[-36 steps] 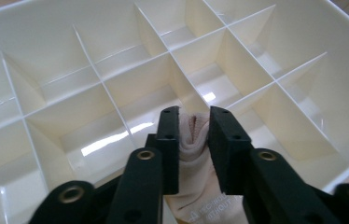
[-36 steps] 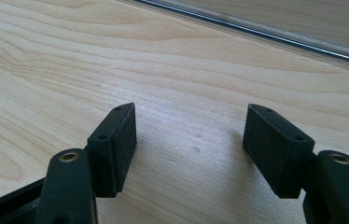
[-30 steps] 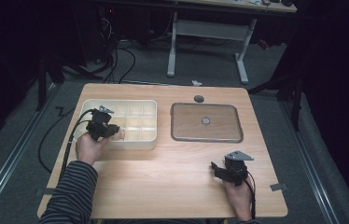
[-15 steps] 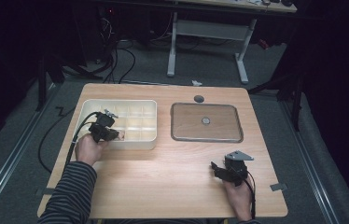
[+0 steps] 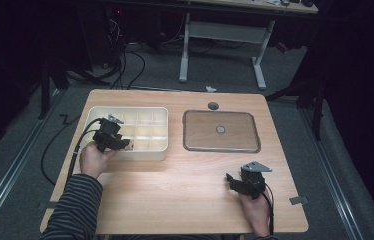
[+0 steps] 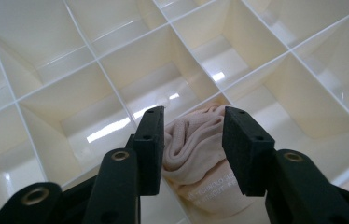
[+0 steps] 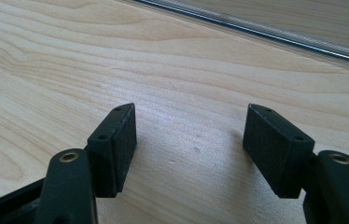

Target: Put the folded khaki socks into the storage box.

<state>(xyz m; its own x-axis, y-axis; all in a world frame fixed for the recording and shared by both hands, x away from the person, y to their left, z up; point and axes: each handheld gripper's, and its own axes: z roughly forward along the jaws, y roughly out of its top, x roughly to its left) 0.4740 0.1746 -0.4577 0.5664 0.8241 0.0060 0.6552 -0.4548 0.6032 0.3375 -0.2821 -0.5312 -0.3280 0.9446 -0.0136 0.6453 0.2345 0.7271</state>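
My left gripper (image 5: 123,144) hangs over the near row of the cream compartment box (image 5: 125,109). In the left gripper view its jaws (image 6: 189,116) have just been opening and stand apart around a rolled beige cloth (image 6: 196,149). The cloth lies in one compartment of the box (image 6: 116,60), and the pads no longer squeeze it. A bit of the cloth (image 5: 131,145) peeks out by the jaws in the high view. My right gripper (image 5: 231,179) rests low over the bare wood at the near right. Its jaws (image 7: 189,121) are open with nothing between them.
A flat grey lid or tray (image 5: 190,131) with a small round knob (image 5: 220,129) lies right of the box. A round cable hole (image 5: 213,105) sits near the table's far edge. A cable (image 5: 75,150) trails off the left side. Dark floor surrounds the table.
The left gripper has dipped slightly over the box's near row. The right hand has kept still.
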